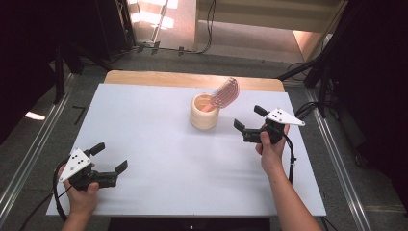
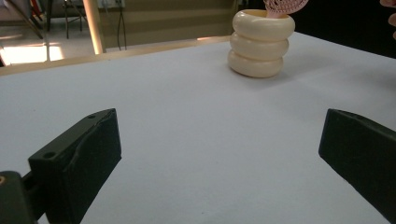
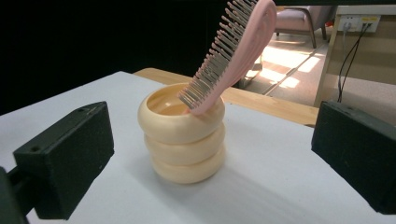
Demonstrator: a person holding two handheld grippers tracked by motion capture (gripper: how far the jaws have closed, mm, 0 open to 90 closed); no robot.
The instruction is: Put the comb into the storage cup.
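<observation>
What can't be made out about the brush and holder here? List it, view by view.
- High view: the pink hairbrush has its handle end hidden inside the cream ringed holder.
- Left gripper view: the hairbrush is cut off by the top edge.
- Right gripper view: the holder has its floor hidden by its own rim.

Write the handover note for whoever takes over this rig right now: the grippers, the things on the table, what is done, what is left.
Left gripper: open, empty, near the table's front left corner.
Right gripper: open, empty, aimed at the cream ringed holder from close by.
Pink hairbrush: standing tilted in the holder, bristle head sticking out above the rim.
Done: brush sits in the holder.
Left: probably nothing but a check that it stays put.
</observation>
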